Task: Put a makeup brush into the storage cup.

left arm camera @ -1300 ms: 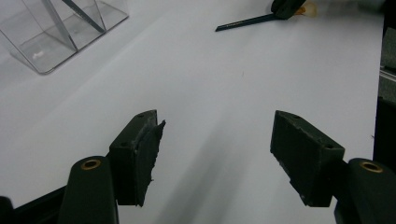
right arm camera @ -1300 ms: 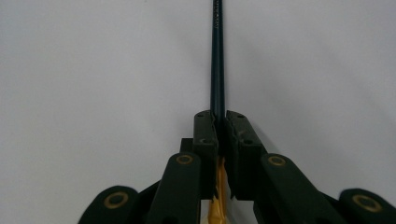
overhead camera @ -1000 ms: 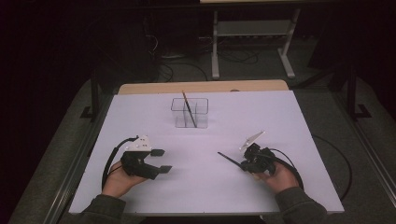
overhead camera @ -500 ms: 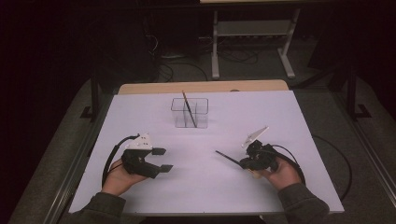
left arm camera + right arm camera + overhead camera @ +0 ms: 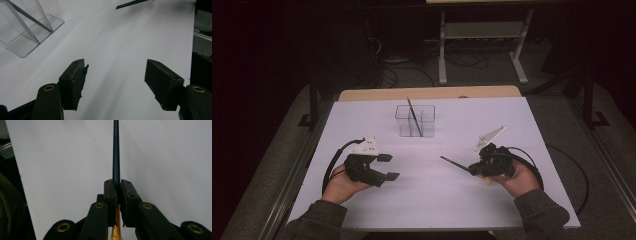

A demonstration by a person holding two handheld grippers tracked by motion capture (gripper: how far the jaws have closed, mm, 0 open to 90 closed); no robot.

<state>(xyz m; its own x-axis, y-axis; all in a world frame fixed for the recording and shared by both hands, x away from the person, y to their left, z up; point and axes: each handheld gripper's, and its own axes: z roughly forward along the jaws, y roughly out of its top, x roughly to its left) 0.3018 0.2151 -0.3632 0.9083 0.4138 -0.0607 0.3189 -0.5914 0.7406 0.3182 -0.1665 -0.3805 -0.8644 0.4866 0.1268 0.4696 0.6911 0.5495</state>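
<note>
A clear plastic holder stands at the middle back of the white table, with one dark pencil leaning inside it. My right gripper is at the front right, shut on a second dark blue pencil that sticks out to the left, lifted off the table. In the right gripper view this pencil runs straight out from between the pressed pads of the right gripper. My left gripper rests at the front left, open and holding nothing. In its own view the left gripper faces bare table, with the holder at upper left.
The white table top ends in a wooden strip at the far edge. Black cables trail from both grippers. A metal stand and dark floor lie beyond the table.
The right gripper has risen slightly with the pencil in it, and the pencil's tip has shifted a little up and left. The left hand has stayed put.
</note>
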